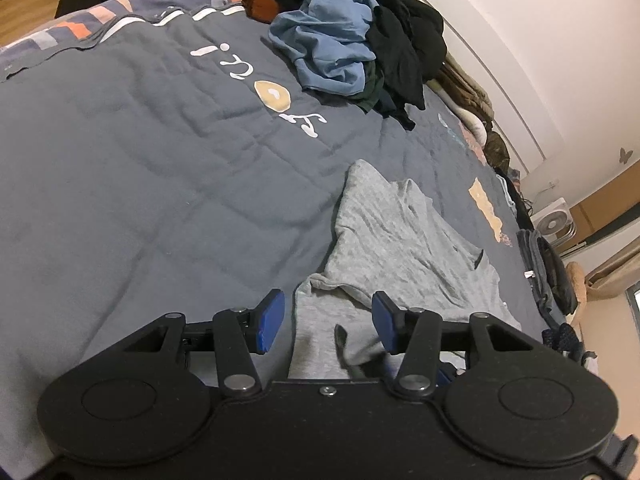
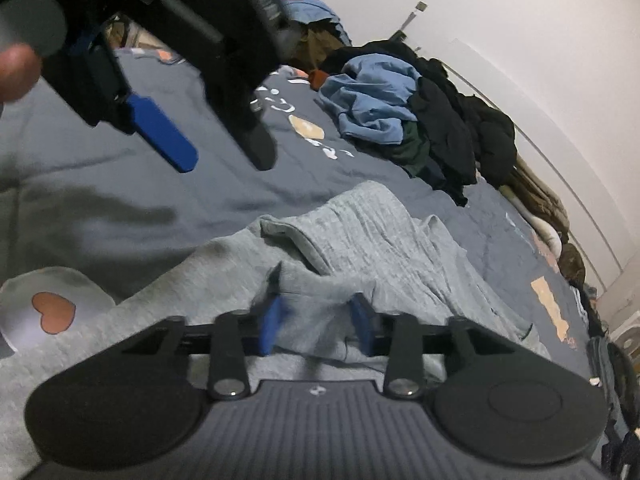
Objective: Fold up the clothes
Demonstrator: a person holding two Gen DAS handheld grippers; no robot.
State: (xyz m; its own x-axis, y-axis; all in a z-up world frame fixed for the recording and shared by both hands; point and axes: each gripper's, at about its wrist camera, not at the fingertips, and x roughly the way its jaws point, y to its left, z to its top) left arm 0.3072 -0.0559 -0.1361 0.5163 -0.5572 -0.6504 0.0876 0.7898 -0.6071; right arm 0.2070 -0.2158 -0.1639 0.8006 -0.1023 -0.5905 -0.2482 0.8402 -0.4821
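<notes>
left gripper [image 1: 328, 322]: released, hovering over grey garment [image 1: 404, 240] | right gripper [image 2: 318, 322]: parted, low, fabric between fingers

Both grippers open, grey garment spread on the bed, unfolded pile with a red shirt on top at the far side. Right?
Not the red: the shirt on top of the pile is light blue, per the left wrist view. The grey garment and both open grippers, left and right, are right.

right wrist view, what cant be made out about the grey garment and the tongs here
- Right tongs: grey garment bunches between the blurred blue pads; whether they pinch it cannot be told.
- Grey garment: its near part is cut off by the tongs' body in both views, so its kind is unclear.
- Left tongs in the right wrist view: motion-blurred.
- Clothes pile: dark pieces merge.
</notes>
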